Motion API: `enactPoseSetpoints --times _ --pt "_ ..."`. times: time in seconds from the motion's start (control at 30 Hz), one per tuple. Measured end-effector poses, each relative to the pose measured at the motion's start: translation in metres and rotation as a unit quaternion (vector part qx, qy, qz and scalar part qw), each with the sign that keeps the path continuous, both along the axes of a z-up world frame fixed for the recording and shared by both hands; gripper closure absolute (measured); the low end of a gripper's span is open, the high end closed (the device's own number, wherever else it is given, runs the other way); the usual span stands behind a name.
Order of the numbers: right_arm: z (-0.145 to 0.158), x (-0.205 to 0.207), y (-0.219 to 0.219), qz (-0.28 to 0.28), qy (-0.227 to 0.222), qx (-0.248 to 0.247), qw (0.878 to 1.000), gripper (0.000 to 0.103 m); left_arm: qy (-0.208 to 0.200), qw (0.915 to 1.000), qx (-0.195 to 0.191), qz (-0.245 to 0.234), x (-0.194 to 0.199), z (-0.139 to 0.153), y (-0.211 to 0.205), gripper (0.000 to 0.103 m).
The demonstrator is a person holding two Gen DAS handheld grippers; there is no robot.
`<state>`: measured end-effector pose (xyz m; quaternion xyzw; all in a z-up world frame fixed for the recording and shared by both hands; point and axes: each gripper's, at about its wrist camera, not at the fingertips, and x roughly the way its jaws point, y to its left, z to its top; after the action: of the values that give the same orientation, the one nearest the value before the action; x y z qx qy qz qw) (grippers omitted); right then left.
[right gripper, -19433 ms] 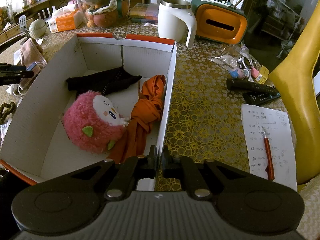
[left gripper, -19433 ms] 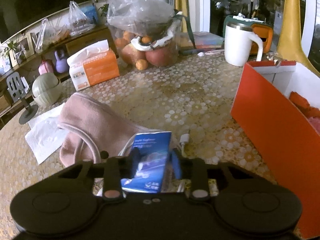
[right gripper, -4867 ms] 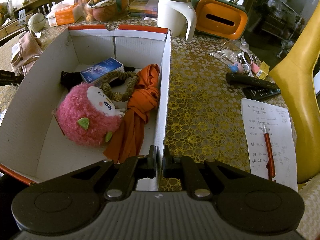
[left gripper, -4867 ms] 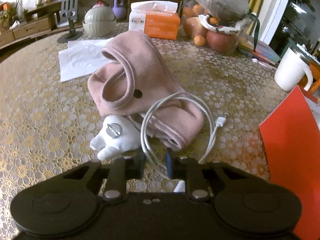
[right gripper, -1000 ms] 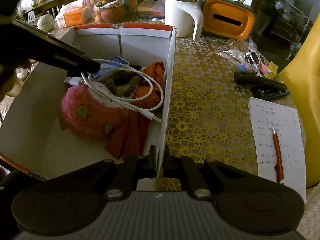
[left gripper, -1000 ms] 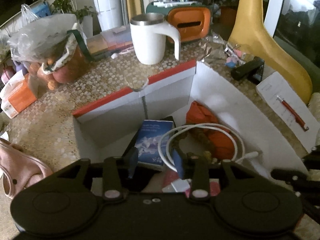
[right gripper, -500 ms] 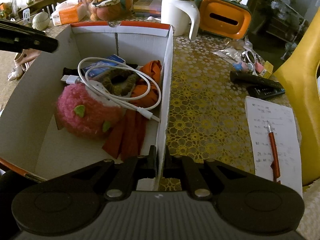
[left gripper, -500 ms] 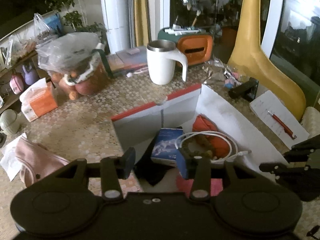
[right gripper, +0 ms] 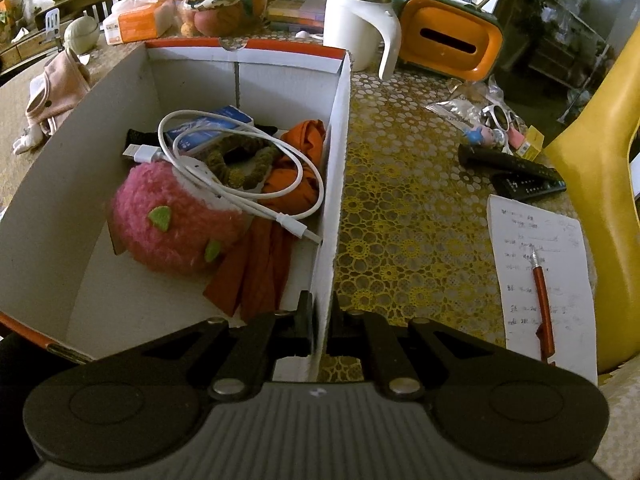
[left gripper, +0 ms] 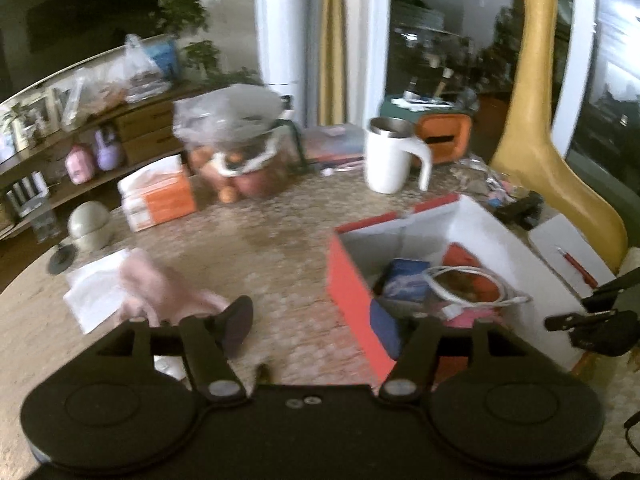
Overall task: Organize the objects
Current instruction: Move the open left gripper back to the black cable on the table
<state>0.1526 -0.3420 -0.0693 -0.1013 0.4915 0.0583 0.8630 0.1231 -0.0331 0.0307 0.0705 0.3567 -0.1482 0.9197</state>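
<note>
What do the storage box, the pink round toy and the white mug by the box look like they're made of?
Storage box: apparently corrugated cardboard, matte white inside with an orange outer face; thin folded walls with a seam.
Pink plush toy: soft synthetic fleece, seemingly; fuzzy pile, green felt-like patches.
White mug: probably glossy plastic or enamelled shell with a steel liner; a bright metallic rim shows.

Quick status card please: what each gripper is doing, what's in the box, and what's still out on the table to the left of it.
left gripper: jaws opening, nothing between them
right gripper: shut on the cardboard box wall
in box: white cable, pink plush toy, blue packet, orange cloth, brown hair tie
still out: pink pouch, white figurine
</note>
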Motion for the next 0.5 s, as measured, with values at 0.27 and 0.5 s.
enactPoseSetpoints --times 0.27,0.5 --pt "0.000 0.000 0.003 -0.002 0.002 -0.007 1.000 0.097 0.002 0.9992 0.010 0.040 -0.005 -0.015 0.041 0.017" --pt "0.001 0.000 0.004 0.000 0.005 -0.009 1.000 0.097 0.021 0.9992 0.002 0.034 -0.004 -0.047 0.050 0.005"
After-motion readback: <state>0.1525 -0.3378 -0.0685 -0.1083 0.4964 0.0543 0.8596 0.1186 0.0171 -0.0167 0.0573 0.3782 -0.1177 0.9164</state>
